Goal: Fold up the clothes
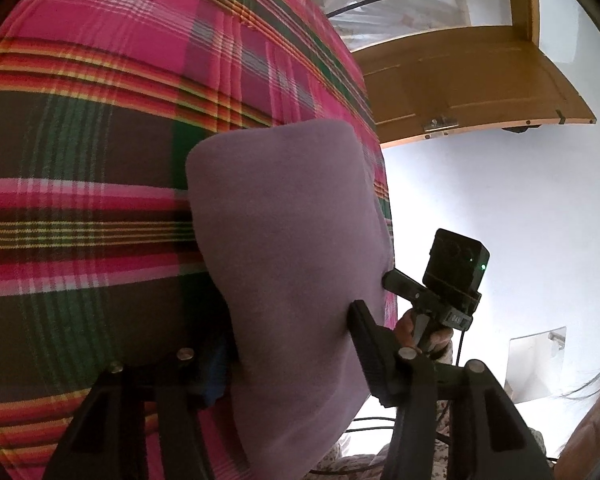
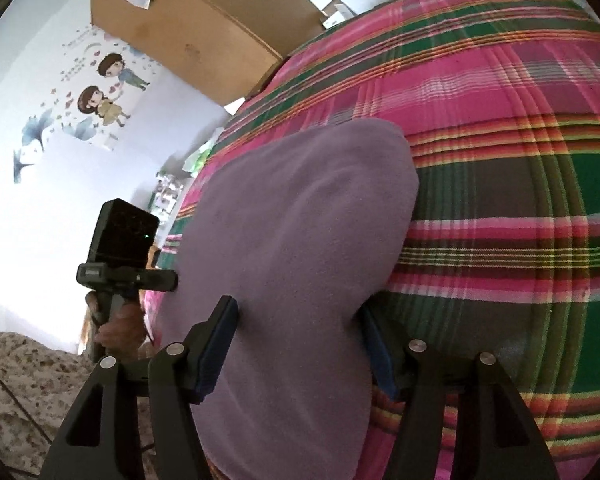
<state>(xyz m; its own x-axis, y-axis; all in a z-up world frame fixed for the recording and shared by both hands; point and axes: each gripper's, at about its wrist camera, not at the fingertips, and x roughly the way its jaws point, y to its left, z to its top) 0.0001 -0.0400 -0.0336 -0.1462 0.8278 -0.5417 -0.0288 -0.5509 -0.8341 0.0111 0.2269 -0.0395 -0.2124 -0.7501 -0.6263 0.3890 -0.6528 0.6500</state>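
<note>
Two tools are seen at the near end of a folded purple cloth [image 1: 284, 248], one in each hand. The right tool [image 2: 300, 340] is spread wide, with the cloth lying between its fingers; the left blue-padded finger [image 2: 216, 348] is seen against the cloth's edge and the right finger [image 2: 380, 360] is partly tucked under the cloth's other edge, so no pinch is shown. The left tool [image 1: 288, 360] also straddles the cloth: its right finger [image 1: 370, 344] lies along the cloth's right edge, while its left finger is hidden behind the fabric apart from a glimpse of blue pad, so whether it is clenched cannot be told. In each wrist view the other tool is seen beside the cloth, a black camera box [image 2: 122, 232] mounted on top and a hand [image 2: 118, 328] wrapped around the handle below. The purple cloth is laid flat as a thick oblong on a bed covered by a pink, green and brown plaid bedspread [image 2: 500, 160], near the bedspread's edge. Beyond the bed, a white wall [image 1: 500, 200], a wooden door [image 1: 460, 80], a cardboard box [image 2: 188, 28] and a cartoon wall sticker [image 2: 100, 96] are visible
</note>
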